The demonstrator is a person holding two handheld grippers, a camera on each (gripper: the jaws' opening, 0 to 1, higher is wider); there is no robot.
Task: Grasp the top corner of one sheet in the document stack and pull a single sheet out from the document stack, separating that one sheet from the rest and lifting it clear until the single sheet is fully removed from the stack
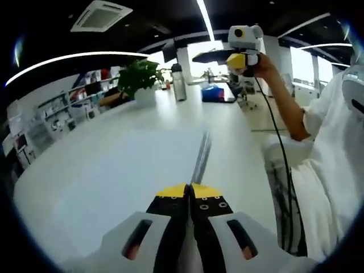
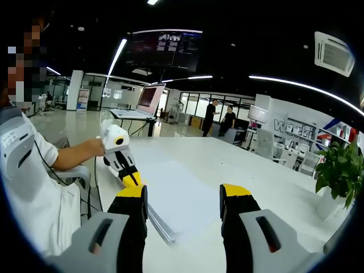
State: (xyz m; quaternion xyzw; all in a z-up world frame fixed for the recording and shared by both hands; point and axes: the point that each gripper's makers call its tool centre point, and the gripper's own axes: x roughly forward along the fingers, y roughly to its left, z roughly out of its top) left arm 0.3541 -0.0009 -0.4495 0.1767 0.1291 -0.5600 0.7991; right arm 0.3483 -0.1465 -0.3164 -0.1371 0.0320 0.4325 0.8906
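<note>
Table: a long white tabletop (image 1: 114,170) runs through an open-plan office, its far end reaching toward glass partitions and ceiling strip lights.
Person: a seated figure in a white short-sleeved shirt (image 1: 335,170) sits at the table's edge, one hand raised high around the right gripper, the other arm stretched over the table with the left gripper.
Document stack: a thick white pile of paper sheets (image 2: 179,196) lies flat on the tabletop near the person's edge; in the right gripper view its layered edge faces the camera just beyond the jaws.
Single sheet: in the left gripper view a thin white paper sheet (image 1: 200,159) shows edge-on, running away from the yellow tips as a narrow grey line above the table.
Left gripper: the white two-jaw tool with yellow tips (image 1: 189,191) has its jaws pressed together, pinching the near edge of the single sheet; in the right gripper view it sits at the stack's left corner.
Right gripper: the matching white and yellow tool (image 2: 183,196) has its jaws spread wide with nothing between them; in the left gripper view it is held well above the table.
Plant: a leafy green plant in a white pot (image 1: 139,79) stands far down the table.
Bottle: a grey metal flask (image 1: 179,82) stands upright just beside the plant.
</note>
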